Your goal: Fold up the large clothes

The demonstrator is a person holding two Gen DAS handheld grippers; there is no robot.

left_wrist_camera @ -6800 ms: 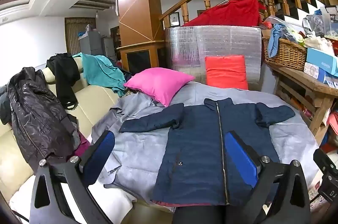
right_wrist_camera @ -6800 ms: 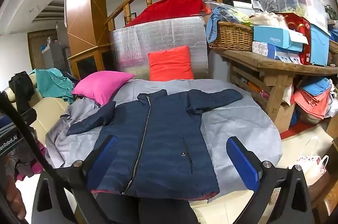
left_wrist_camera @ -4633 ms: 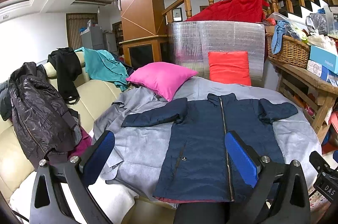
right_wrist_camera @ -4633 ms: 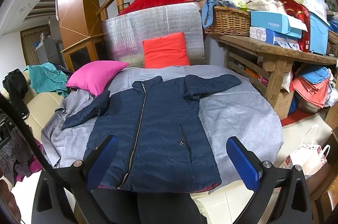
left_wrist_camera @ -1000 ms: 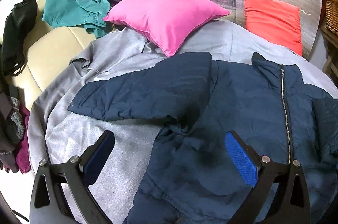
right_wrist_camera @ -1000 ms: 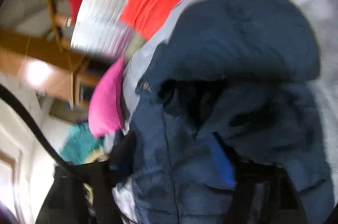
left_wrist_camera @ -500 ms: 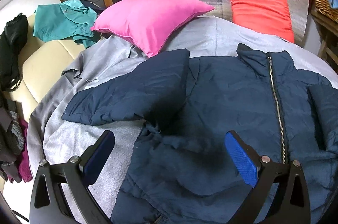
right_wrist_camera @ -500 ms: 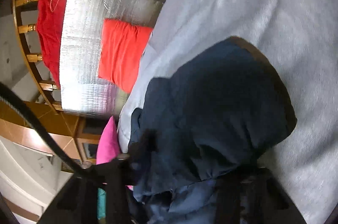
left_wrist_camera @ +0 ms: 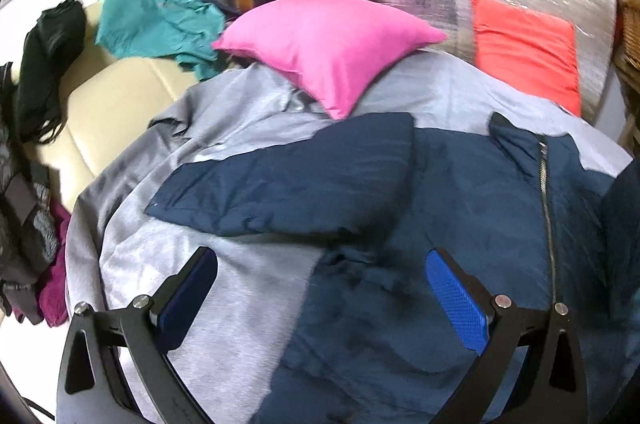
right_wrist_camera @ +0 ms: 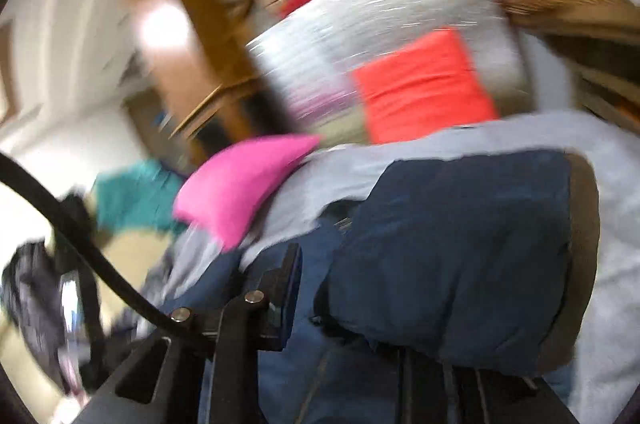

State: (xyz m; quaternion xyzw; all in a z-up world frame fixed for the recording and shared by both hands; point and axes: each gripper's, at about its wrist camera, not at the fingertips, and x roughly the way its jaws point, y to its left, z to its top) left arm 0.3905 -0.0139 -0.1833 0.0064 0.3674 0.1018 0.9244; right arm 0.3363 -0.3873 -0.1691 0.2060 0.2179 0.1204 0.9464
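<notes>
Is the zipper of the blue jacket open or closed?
Closed as far as visible: the zipper runs as one joined line down the jacket front.

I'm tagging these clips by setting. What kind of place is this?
Most likely a lived-in home living room: a cream sofa draped with clothes, a pink cushion, and a navy jacket spread on a grey-covered surface for folding.
</notes>
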